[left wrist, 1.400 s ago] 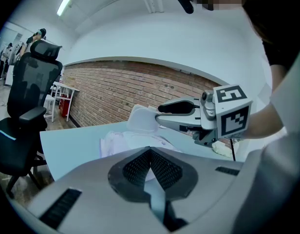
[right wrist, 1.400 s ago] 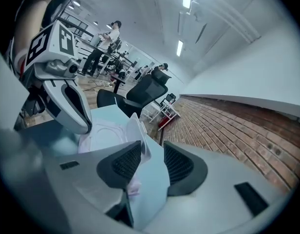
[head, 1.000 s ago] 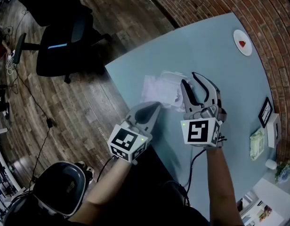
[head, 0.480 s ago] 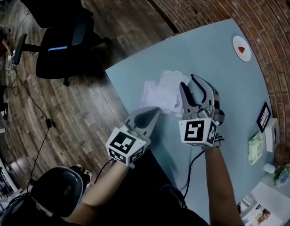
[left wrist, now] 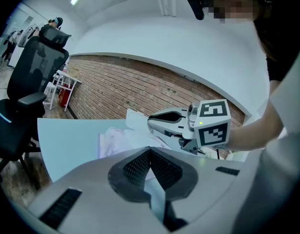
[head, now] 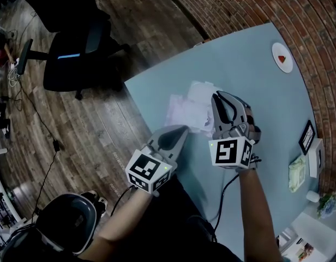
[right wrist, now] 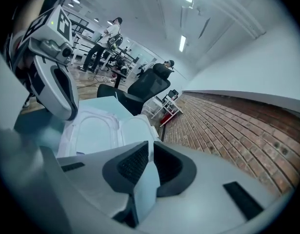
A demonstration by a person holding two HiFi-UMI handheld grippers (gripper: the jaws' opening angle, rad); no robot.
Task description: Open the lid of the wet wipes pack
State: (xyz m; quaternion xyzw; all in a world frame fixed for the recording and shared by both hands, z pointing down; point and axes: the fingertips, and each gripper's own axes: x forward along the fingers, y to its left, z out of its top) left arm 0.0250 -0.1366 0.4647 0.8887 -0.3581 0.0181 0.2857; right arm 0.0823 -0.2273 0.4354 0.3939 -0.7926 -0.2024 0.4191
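The white wet wipes pack [head: 181, 111] lies on the pale blue table [head: 255, 81], and its oval lid [head: 202, 91] stands flipped up at the far side. My left gripper [head: 184, 128] is shut on the pack's near edge, and in the left gripper view the pack [left wrist: 118, 138] spreads out just past the left gripper [left wrist: 150, 150]. My right gripper [head: 218, 96] sits at the lid's right edge with its jaws closing. In the right gripper view the lid [right wrist: 133, 128] runs in between the pads of the right gripper [right wrist: 150, 147], next to the pack's open mouth [right wrist: 94, 130].
A black office chair [head: 75, 48] stands on the wood floor beyond the table's left edge. At the far right of the table are a white plate [head: 282, 57] with a red bit, a small dark frame [head: 308, 137] and a green packet [head: 297, 173]. A brick wall runs behind.
The right gripper's jaws, wide open before, have narrowed onto the lid's edge. The left gripper has kept its place on the pack.
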